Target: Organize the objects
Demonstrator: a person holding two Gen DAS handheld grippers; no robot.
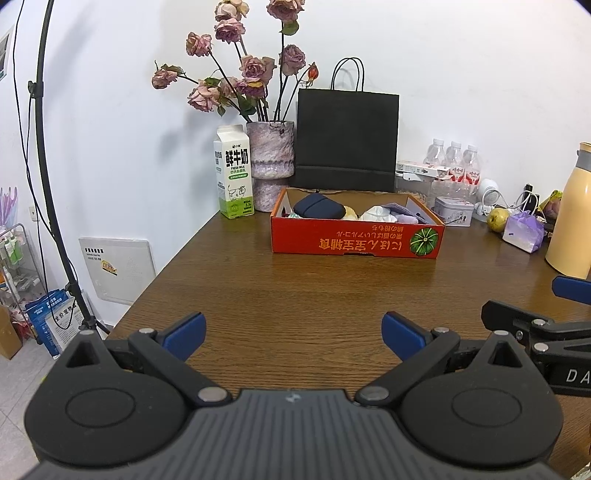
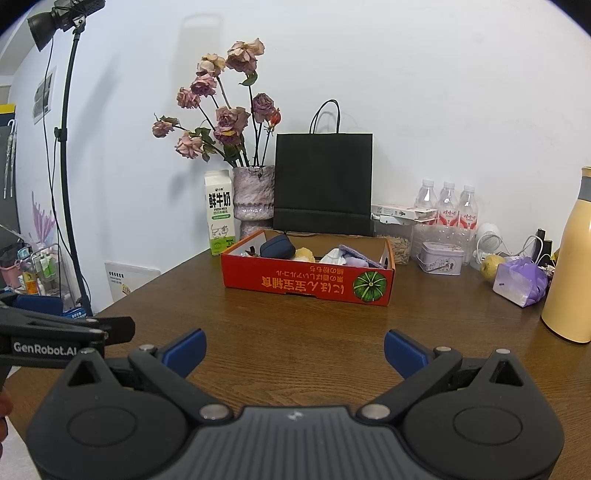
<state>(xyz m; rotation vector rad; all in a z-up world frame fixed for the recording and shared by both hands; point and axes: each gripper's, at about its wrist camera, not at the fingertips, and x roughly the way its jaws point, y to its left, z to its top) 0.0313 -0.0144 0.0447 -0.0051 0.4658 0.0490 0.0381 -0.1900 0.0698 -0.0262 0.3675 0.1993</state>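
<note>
The red box (image 1: pixel 356 236) sits at twelve o'clock on the tabletop (image 1: pixel 314 295), already holding a navy pouch (image 1: pixel 317 206). Your left hand-held gripper (image 1: pixel 293 332) and right hand-held gripper (image 2: pixel 294 350) hover spread and empty; approach low and centred.

— What's the room like?
— A plain white wall (image 2: pixel 424 92) rises behind the brown wood-grain counter (image 2: pixel 295 325).
— And at nine o'clock?
— A black lamp stand (image 2: pixel 66 155) with its lamp head (image 2: pixel 55 18) at eleven o'clock, a wire shelf rack (image 2: pixel 46 266), and pale floor tiles (image 1: pixel 18 391) below.
</note>
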